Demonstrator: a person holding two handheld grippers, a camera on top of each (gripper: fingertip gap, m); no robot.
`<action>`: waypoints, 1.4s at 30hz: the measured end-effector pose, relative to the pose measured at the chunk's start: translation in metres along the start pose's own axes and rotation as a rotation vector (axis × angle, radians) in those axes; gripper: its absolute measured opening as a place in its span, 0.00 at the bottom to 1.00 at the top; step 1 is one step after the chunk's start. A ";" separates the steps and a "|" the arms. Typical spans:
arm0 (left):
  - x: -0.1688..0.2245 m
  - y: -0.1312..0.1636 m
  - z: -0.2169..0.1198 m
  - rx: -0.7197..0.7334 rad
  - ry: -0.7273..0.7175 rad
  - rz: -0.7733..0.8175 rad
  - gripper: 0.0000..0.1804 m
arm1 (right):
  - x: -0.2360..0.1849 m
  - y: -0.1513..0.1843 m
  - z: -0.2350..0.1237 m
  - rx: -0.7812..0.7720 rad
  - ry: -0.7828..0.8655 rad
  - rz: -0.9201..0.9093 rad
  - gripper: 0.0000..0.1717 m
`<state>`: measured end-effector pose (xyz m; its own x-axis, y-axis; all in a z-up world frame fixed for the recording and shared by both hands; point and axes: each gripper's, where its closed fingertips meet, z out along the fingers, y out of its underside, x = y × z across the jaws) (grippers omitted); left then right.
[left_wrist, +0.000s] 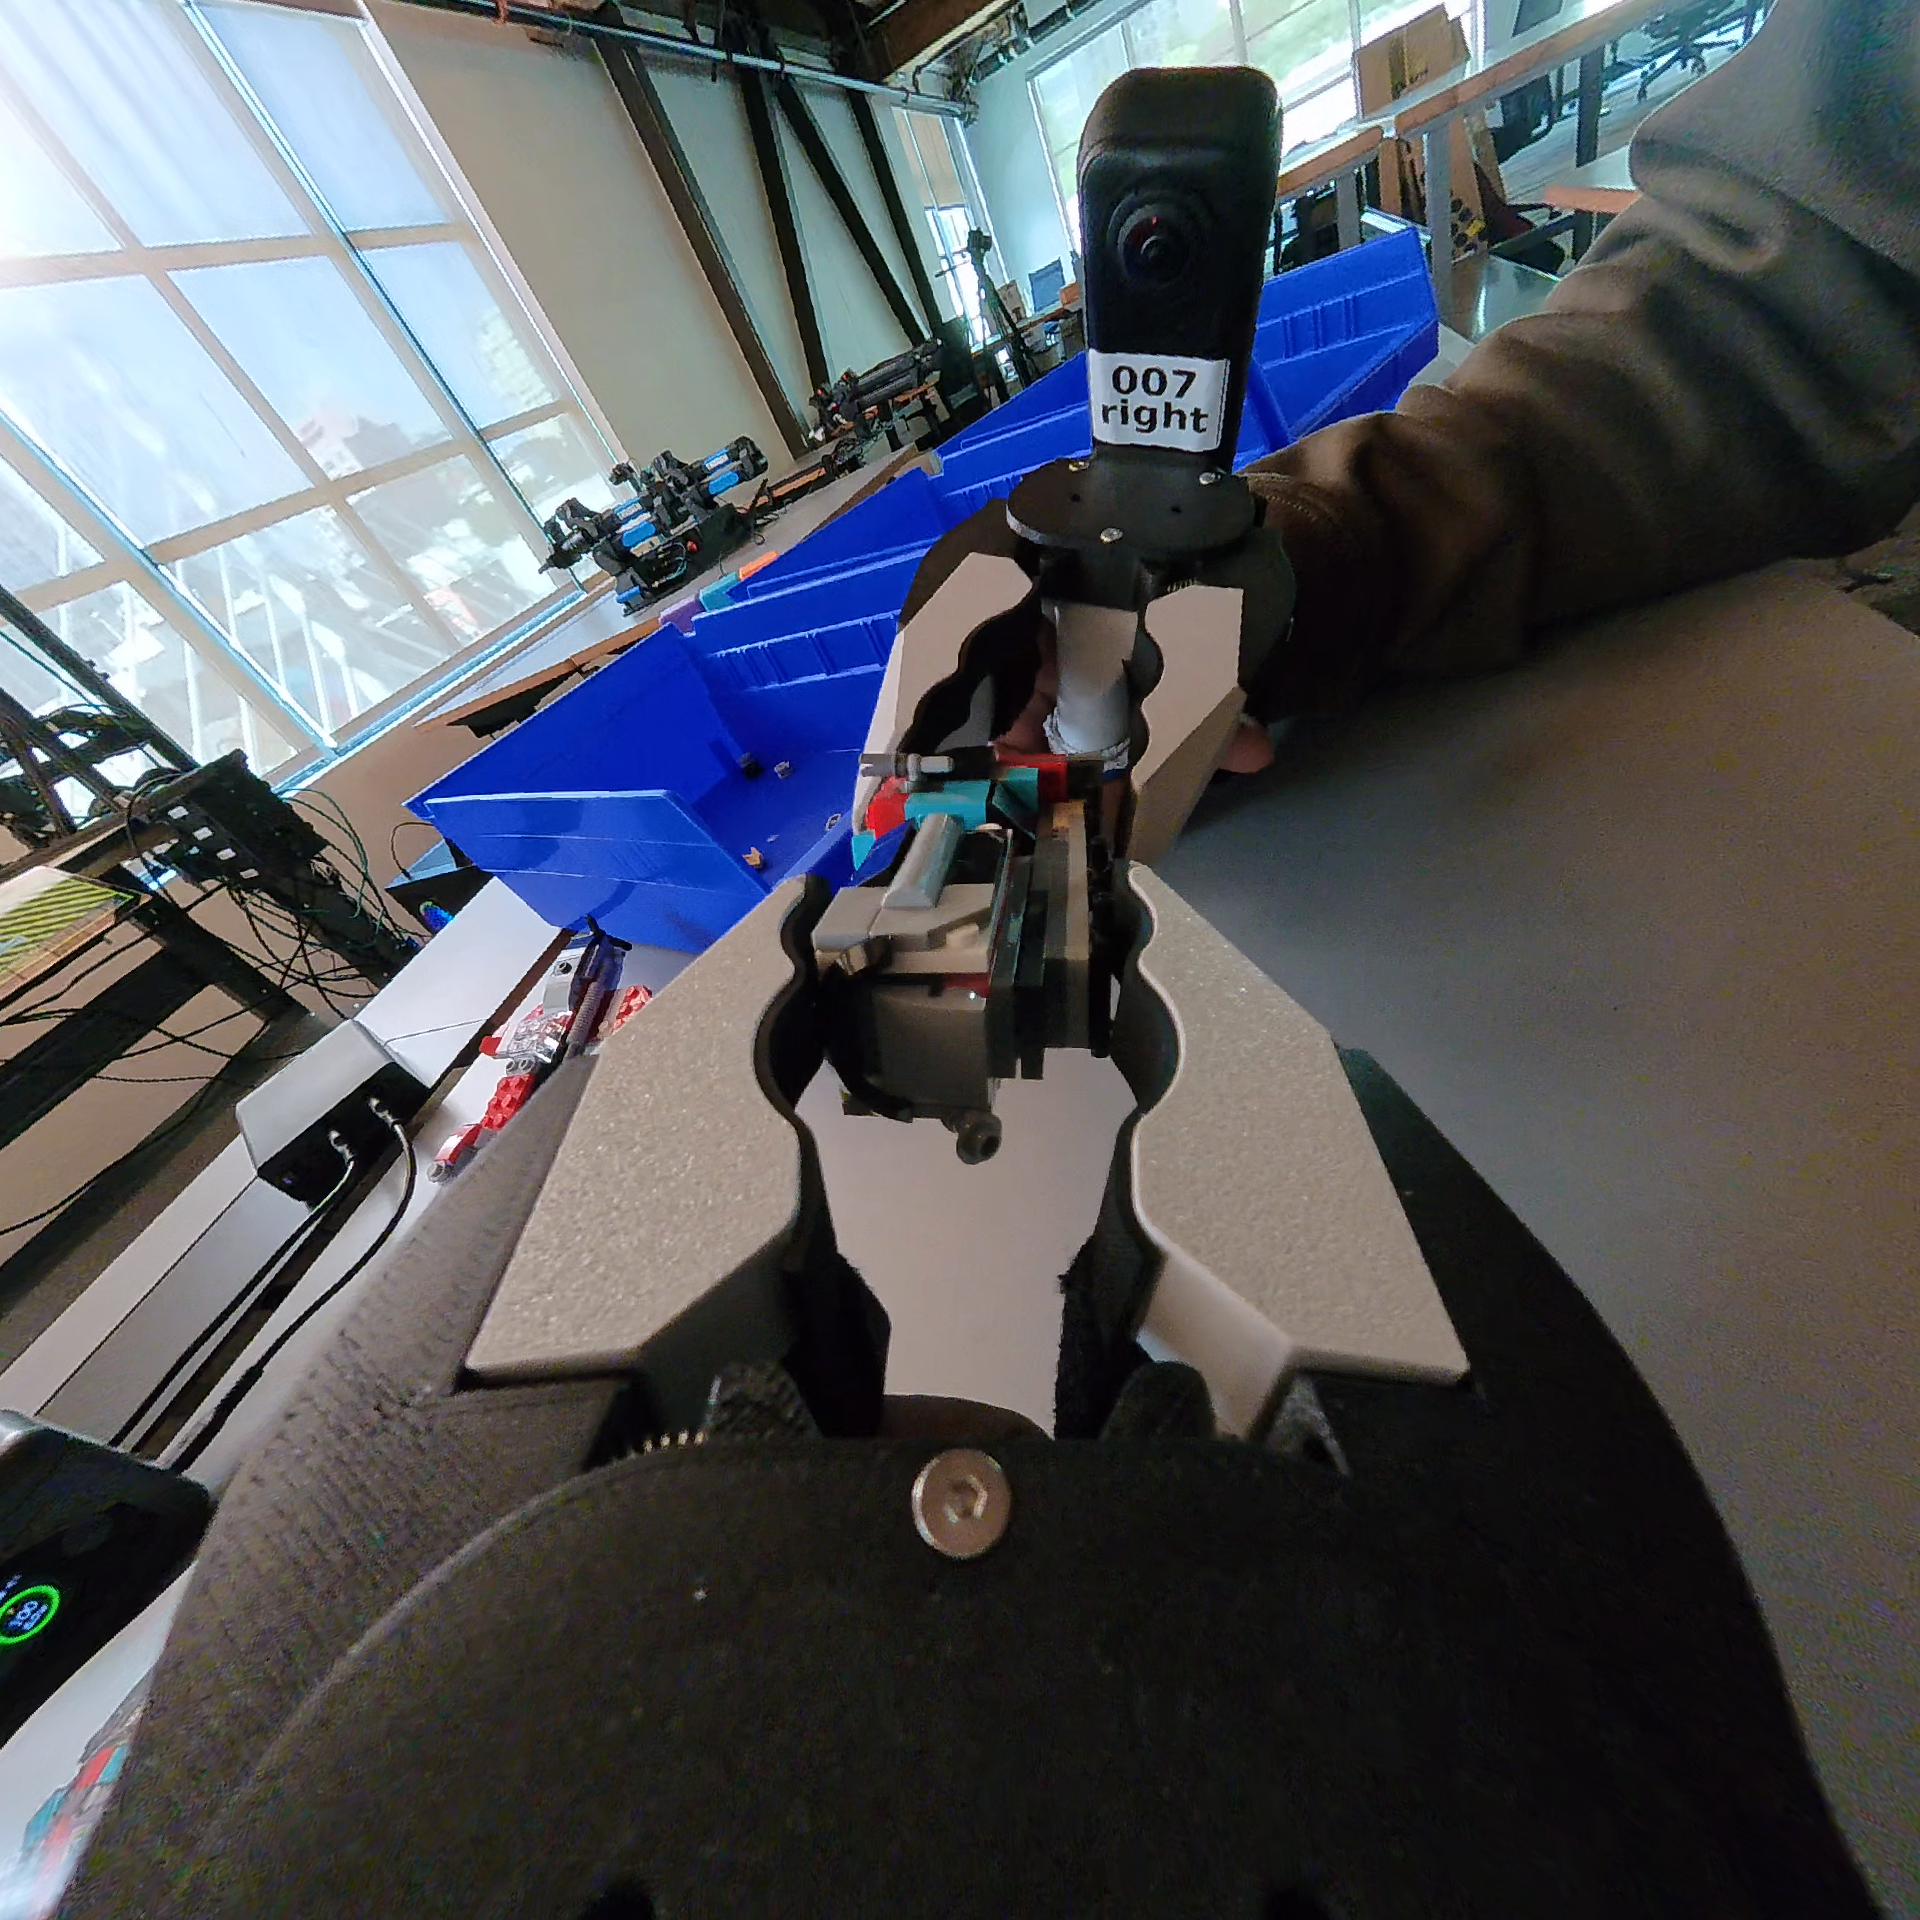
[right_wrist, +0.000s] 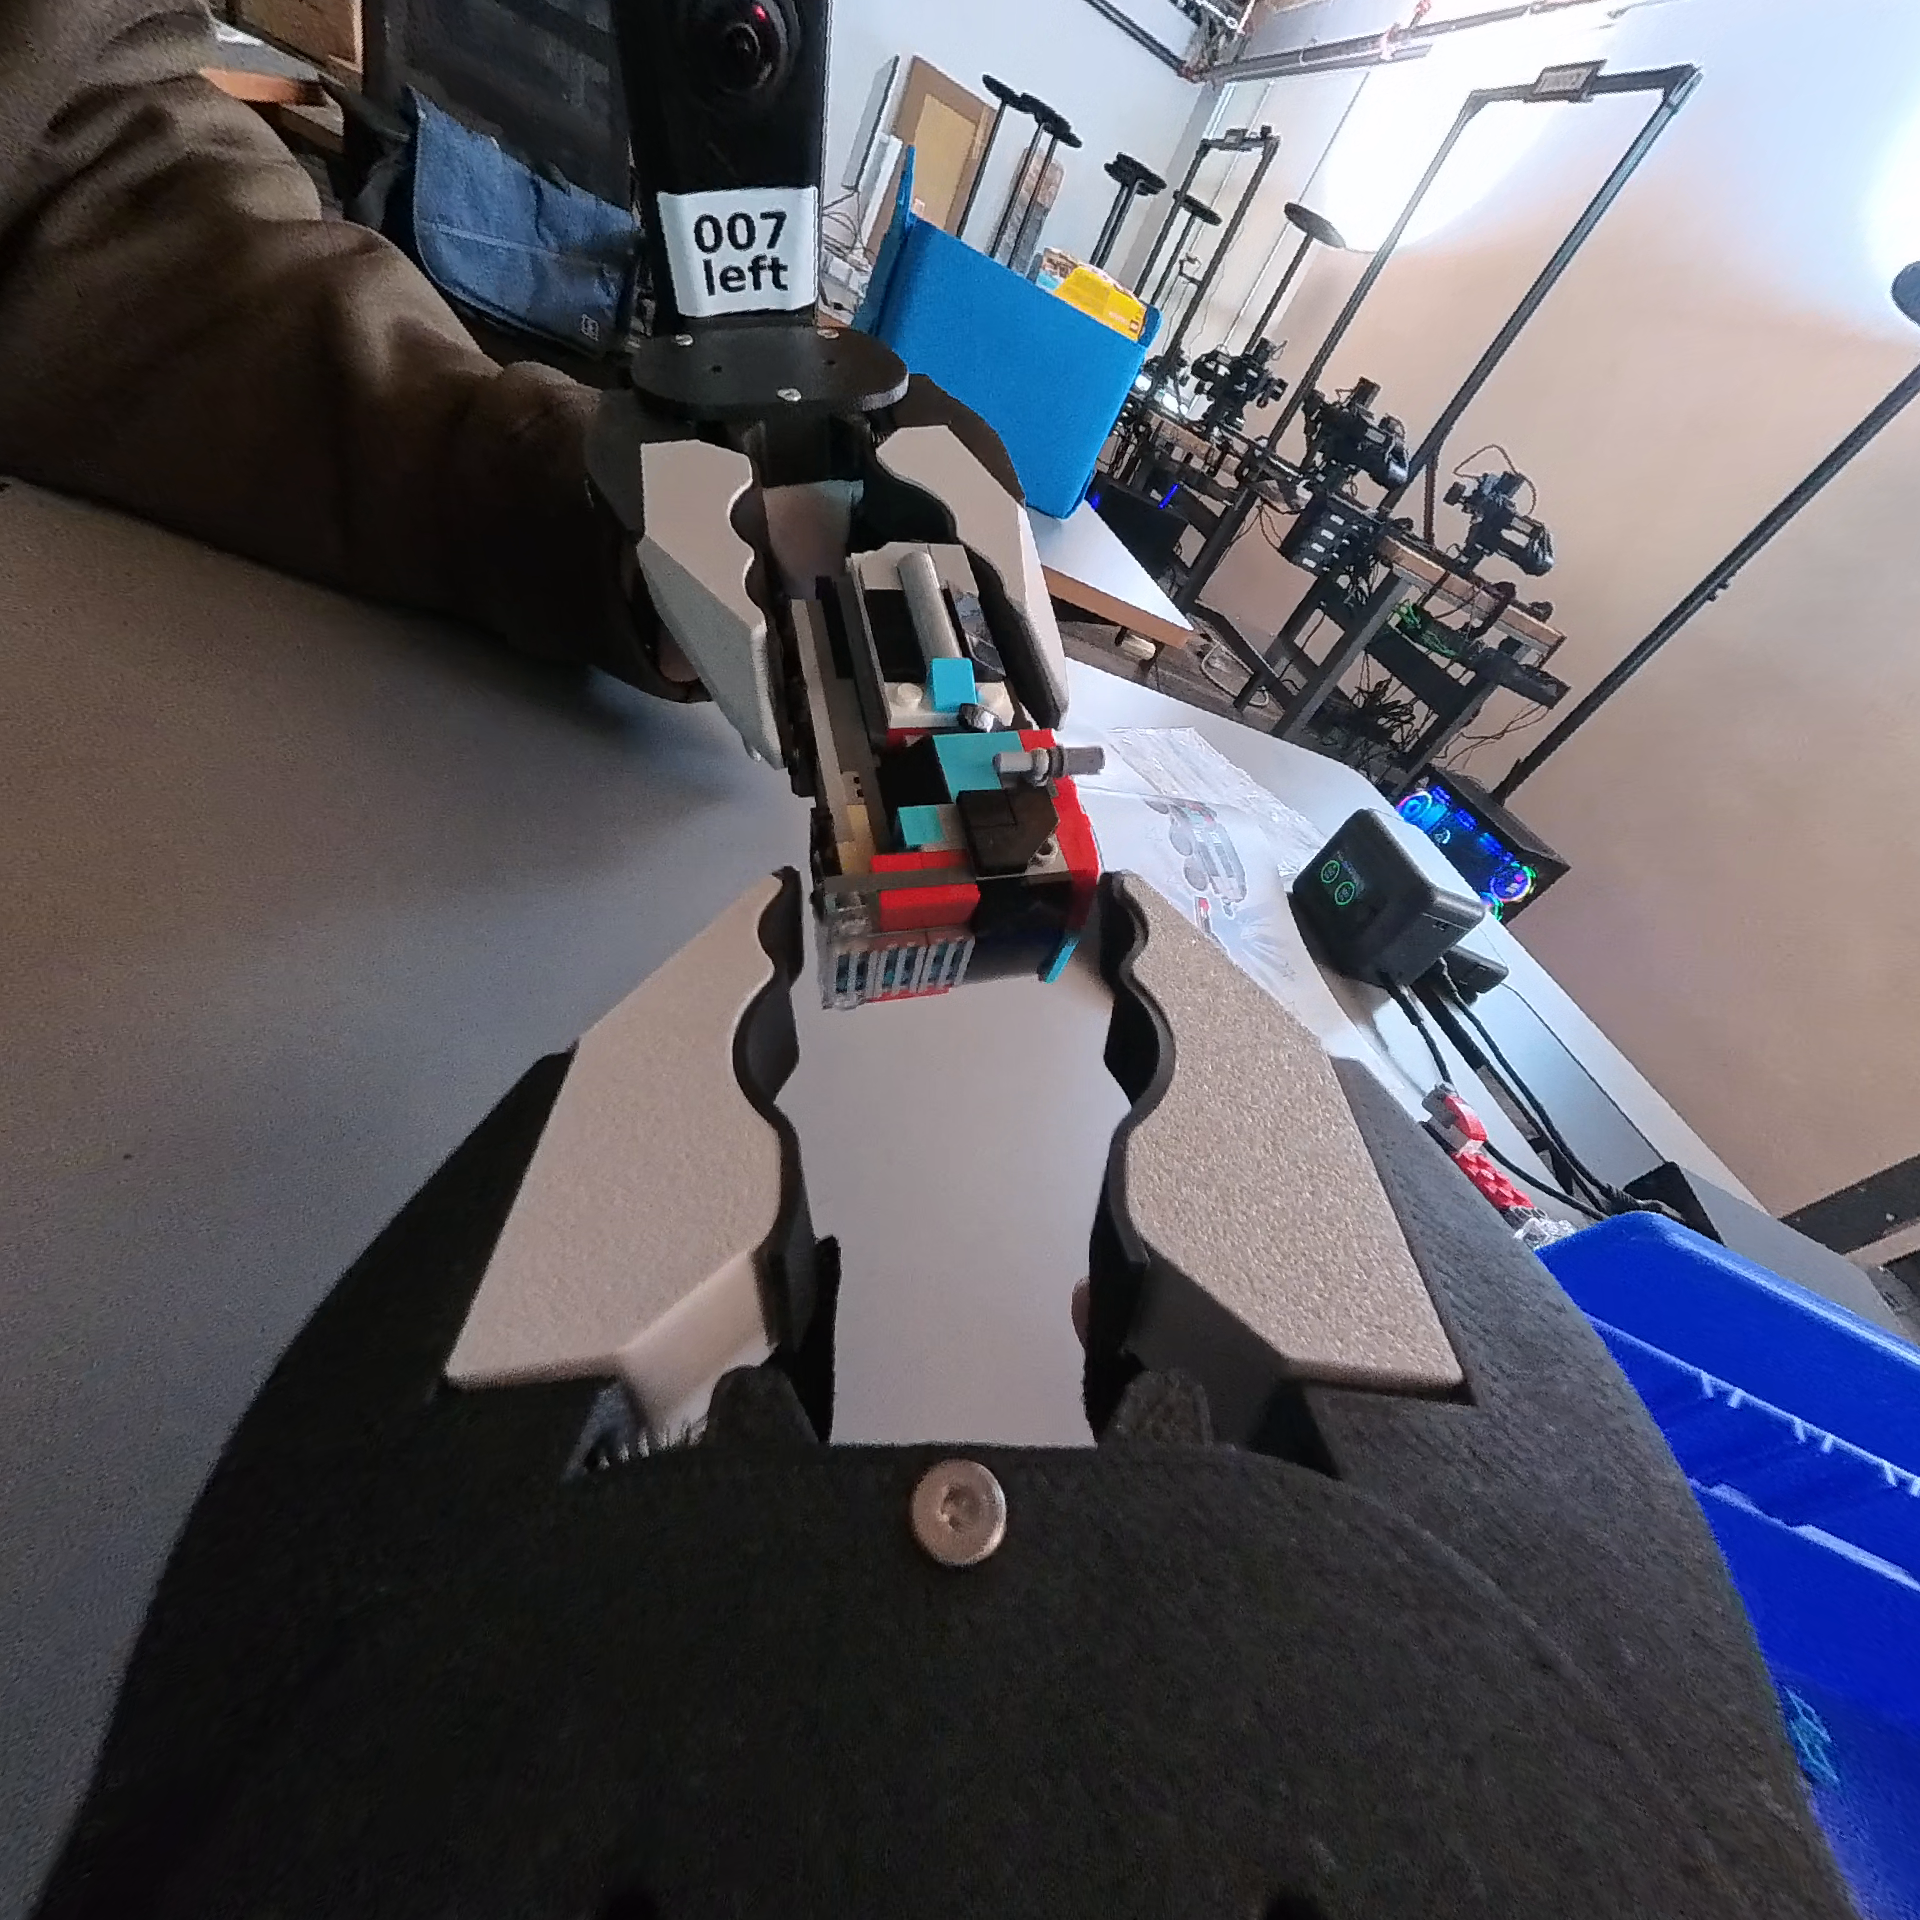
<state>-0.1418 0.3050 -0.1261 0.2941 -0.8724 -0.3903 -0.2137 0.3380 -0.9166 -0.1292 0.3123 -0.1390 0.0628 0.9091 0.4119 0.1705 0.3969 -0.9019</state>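
From the left wrist view, the left gripper (left_wrist: 961, 971) has its two grey fingers closed on the grey and black end of a brick-built toy model (left_wrist: 977, 987), with the fingers pressed against its sides. The model is held up above the pale table (left_wrist: 1558, 1039) and runs straight away toward the right gripper (left_wrist: 1023, 790), which faces this one with the model's red and teal end between its fingers. A person's dark sleeve (left_wrist: 1558, 468) reaches in behind it. To the left stand big blue bins (left_wrist: 644, 831), and below them loose red and clear bricks (left_wrist: 540, 1039) lie beside a grey box with cables (left_wrist: 322, 1122).

From the right wrist view, the right gripper (right_wrist: 951, 940) has its fingertips set on either side of the model's (right_wrist: 935, 831) red, black and clear end. I cannot tell for sure whether they press on it. Farther along, the left gripper (right_wrist: 894, 665) clasps the model's other end. On the table to the right lie a sheet in a clear bag (right_wrist: 1195, 800), a small black device with green rings on its screen (right_wrist: 1371, 904), and the corner of a blue bin (right_wrist: 1766, 1403).
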 end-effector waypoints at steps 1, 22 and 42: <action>0.000 0.000 0.000 0.000 0.001 0.001 0.30 | 0.000 0.000 0.000 -0.002 0.000 -0.001 0.34; 0.003 0.004 -0.018 0.011 -0.006 -0.005 0.30 | -0.004 0.002 0.001 0.008 -0.026 0.041 0.33; -0.010 0.007 -0.042 0.079 -0.001 -0.119 0.30 | 0.024 -0.004 -0.013 0.099 0.042 0.203 0.32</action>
<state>-0.1858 0.3012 -0.1246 0.3138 -0.9078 -0.2783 -0.1030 0.2588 -0.9604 -0.1161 0.3307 -0.1235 0.1272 0.9664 0.2235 0.0527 0.2185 -0.9744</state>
